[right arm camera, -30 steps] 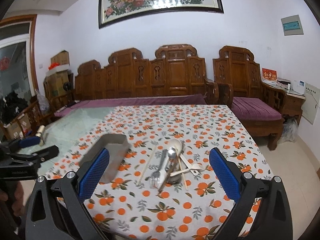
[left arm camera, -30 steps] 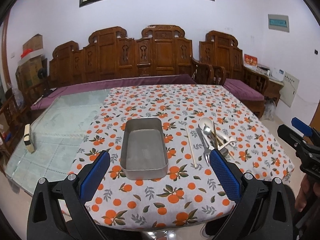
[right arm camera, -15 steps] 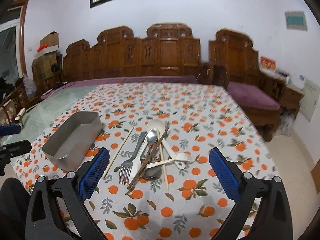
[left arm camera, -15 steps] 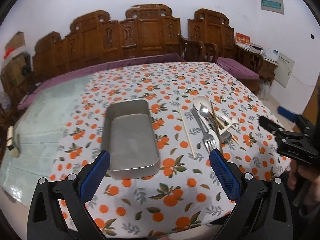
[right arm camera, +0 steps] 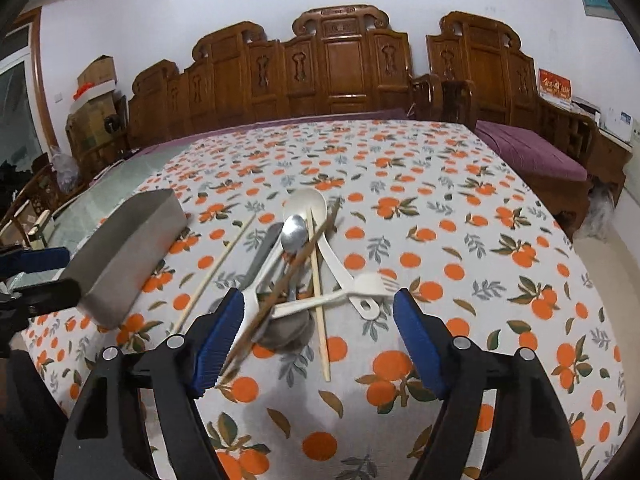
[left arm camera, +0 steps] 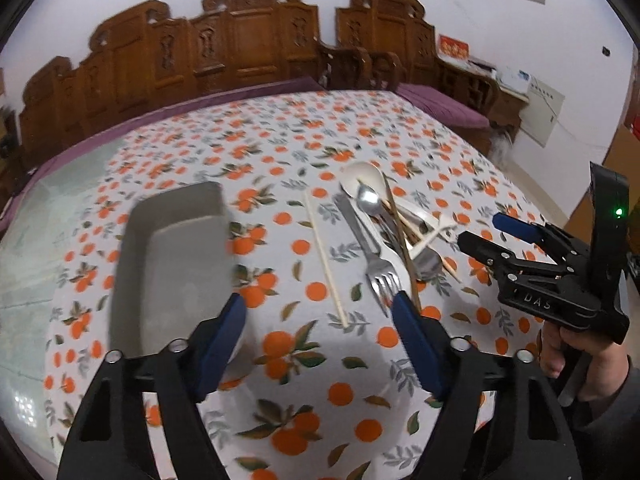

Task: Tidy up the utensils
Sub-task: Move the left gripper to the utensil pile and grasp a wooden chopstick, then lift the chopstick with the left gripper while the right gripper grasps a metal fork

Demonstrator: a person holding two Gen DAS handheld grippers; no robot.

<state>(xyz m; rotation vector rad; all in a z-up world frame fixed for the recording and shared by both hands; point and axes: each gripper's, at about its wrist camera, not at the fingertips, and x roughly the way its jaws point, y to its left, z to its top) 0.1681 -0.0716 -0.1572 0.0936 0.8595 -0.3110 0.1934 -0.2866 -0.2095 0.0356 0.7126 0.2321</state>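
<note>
Both grippers closing, empty.

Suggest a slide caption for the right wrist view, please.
Right gripper, jaws closing, above tangled utensil pile beside empty metal tray.

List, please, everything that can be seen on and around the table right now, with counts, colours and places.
metal tray: 1, grey, empty, on the tablecloth left of the utensils
tablecloth: 1, white with orange fruit print, over the table
metal fork: 1, silver, left edge of the pile
metal spoon: 1, silver, bowl lying on the ladle
plastic ladle: 1, cream, far end of the pile
plastic fork: 1, cream, right side of the pile
chopsticks: at least 3; a pale one alone between tray and pile, brown and pale in the pile
wooden bench: carved, brown, purple cushions, behind the table
left gripper: black, blue pads, closing, nothing between
right gripper: same, closing over the pile's near end
hand: holding the right gripper
</note>
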